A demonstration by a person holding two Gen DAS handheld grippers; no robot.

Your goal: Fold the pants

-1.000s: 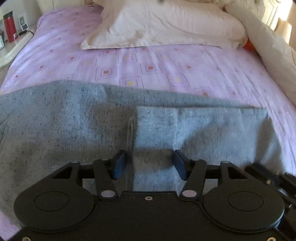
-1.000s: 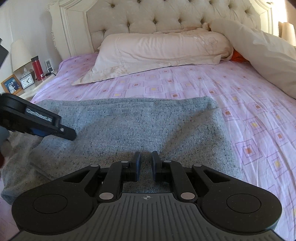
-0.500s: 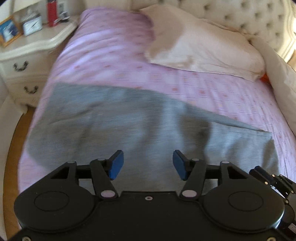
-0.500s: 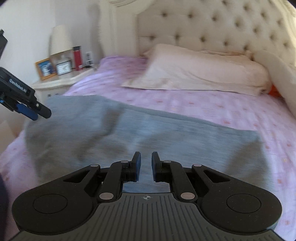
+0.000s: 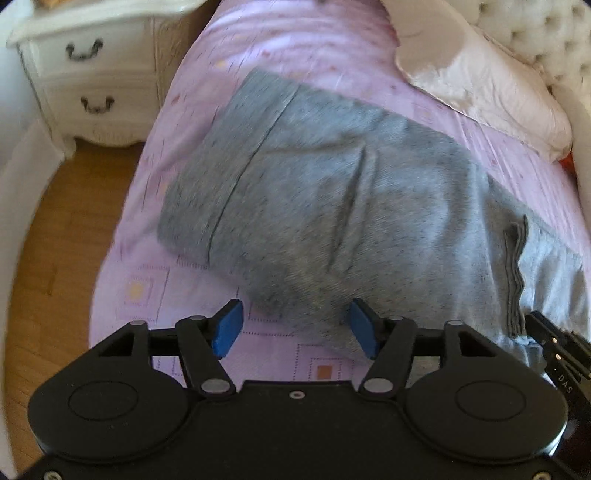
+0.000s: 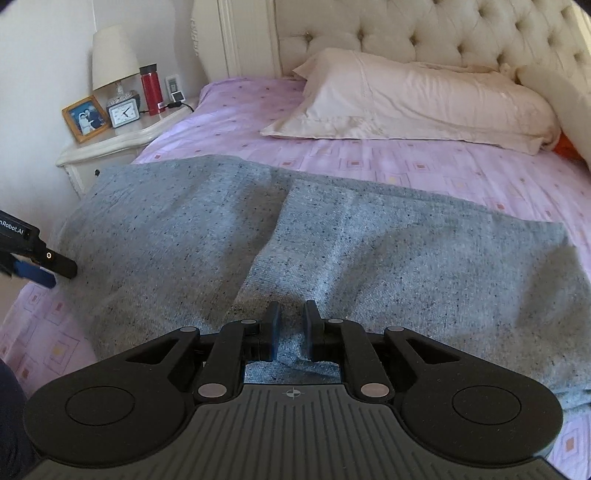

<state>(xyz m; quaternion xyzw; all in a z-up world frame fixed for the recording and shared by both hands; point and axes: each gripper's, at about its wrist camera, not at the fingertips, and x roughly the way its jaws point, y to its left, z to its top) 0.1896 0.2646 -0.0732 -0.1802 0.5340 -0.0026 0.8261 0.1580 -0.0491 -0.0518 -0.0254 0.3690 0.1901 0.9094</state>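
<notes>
Grey speckled pants (image 5: pixel 332 206) lie folded lengthwise across the purple bed sheet (image 5: pixel 258 55); they also show in the right wrist view (image 6: pixel 332 236). My left gripper (image 5: pixel 295 328) is open and empty, above the near edge of the pants at their left end. It shows at the left edge of the right wrist view (image 6: pixel 37 266). My right gripper (image 6: pixel 290 330) is shut on a bunched fold of the pants at their near edge. Its tip shows at the right in the left wrist view (image 5: pixel 554 347).
A cream pillow (image 6: pixel 417 103) lies against the tufted headboard (image 6: pixel 406 33). A white nightstand (image 5: pixel 92 70) stands left of the bed, with a lamp (image 6: pixel 112 59), red bottle (image 6: pixel 150 90), clock (image 6: pixel 125 114) and photo frame (image 6: pixel 85 119). Wooden floor (image 5: pixel 66 221) lies left of the bed.
My left gripper has risen and swung left, now looking down on the left end of the pants and the bed's edge. My right gripper stays shut on the fold.
</notes>
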